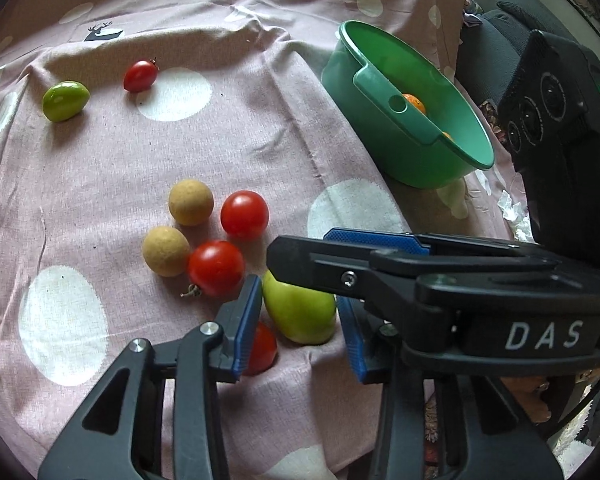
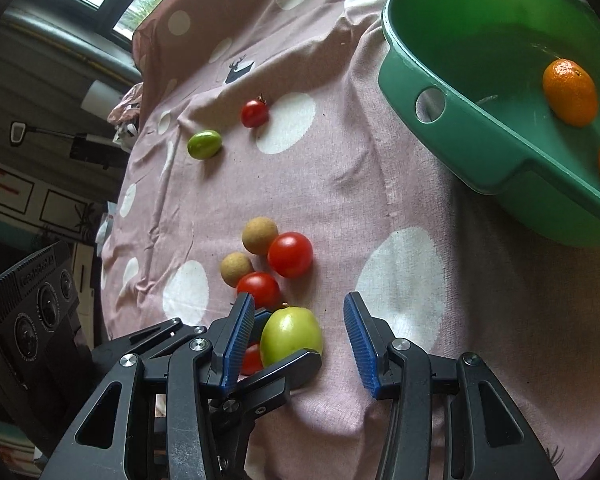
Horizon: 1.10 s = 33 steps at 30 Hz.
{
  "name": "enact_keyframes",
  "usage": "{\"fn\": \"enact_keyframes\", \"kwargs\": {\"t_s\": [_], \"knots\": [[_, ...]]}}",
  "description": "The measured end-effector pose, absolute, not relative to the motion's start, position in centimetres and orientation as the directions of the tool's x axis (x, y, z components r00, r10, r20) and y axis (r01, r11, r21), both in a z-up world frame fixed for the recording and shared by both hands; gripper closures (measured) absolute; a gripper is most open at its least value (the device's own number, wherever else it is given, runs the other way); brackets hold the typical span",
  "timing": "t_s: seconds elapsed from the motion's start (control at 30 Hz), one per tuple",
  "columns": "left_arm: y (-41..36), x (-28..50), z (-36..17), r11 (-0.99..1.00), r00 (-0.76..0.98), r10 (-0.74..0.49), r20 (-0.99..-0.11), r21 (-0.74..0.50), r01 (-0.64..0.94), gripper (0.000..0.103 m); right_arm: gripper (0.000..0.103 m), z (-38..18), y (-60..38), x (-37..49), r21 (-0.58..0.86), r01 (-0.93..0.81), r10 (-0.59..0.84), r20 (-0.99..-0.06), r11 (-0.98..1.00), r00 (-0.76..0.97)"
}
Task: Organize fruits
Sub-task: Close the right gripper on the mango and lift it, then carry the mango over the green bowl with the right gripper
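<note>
A large green fruit (image 1: 300, 312) lies on the pink dotted cloth between the open blue pads of my left gripper (image 1: 300, 320); the pads are not pressing on it. My right gripper (image 2: 300, 340) is open, and the same green fruit (image 2: 290, 334) sits by its left pad. The right gripper's body (image 1: 440, 276) crosses over the left gripper's right finger. Red tomatoes (image 1: 244, 215) (image 1: 216, 268) and two tan balls (image 1: 191, 202) (image 1: 165, 251) lie just beyond. A green bowl (image 1: 456, 152) (image 2: 440, 68) holds two orange fruits (image 2: 570, 92).
A small green fruit (image 1: 65, 101) and a small red tomato (image 1: 140, 76) lie far left on the cloth. Another red tomato (image 1: 262, 350) is half hidden behind the left pad. The cloth's edge drops off at the right, past the bowl.
</note>
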<state>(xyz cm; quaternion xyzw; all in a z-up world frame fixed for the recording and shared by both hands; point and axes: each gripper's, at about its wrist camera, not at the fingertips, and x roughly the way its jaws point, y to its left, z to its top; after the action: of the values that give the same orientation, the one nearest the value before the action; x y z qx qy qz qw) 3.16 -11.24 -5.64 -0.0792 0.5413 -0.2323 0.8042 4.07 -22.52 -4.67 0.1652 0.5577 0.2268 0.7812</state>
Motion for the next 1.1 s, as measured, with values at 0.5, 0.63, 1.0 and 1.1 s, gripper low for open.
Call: {"fn": "enact_keyframes", "kwargs": {"t_s": [0.5,0.63,1.0,1.1], "knots": [[-12.8,2.6,-4.9,0.893,0.408,-0.446,-0.797,-0.362,0.268,0.066,0.053,-4.4,-23.5,4.3,0.558,-0.152,0.576,-0.765,0.816,0.288],[-13.2,1.8,-3.2,0.91,0.504,-0.408,-0.761,-0.293,0.295,0.066,0.054,-4.0,-23.5,4.2,0.576,-0.168,0.599,-0.744,0.8,0.296],[-14.9,2.3,0.6,0.902,0.586,-0.418,-0.694,-0.243,0.356,0.066,0.065,-0.1,-25.2,3.5,0.587,-0.221,0.616,-0.649,0.779,0.447],[-15.9,3.2,2.5,0.897,0.608,-0.427,-0.669,-0.228,0.379,0.066,0.065,1.7,-26.3,3.7,0.597,-0.228,0.619,-0.607,0.769,0.499]]}}
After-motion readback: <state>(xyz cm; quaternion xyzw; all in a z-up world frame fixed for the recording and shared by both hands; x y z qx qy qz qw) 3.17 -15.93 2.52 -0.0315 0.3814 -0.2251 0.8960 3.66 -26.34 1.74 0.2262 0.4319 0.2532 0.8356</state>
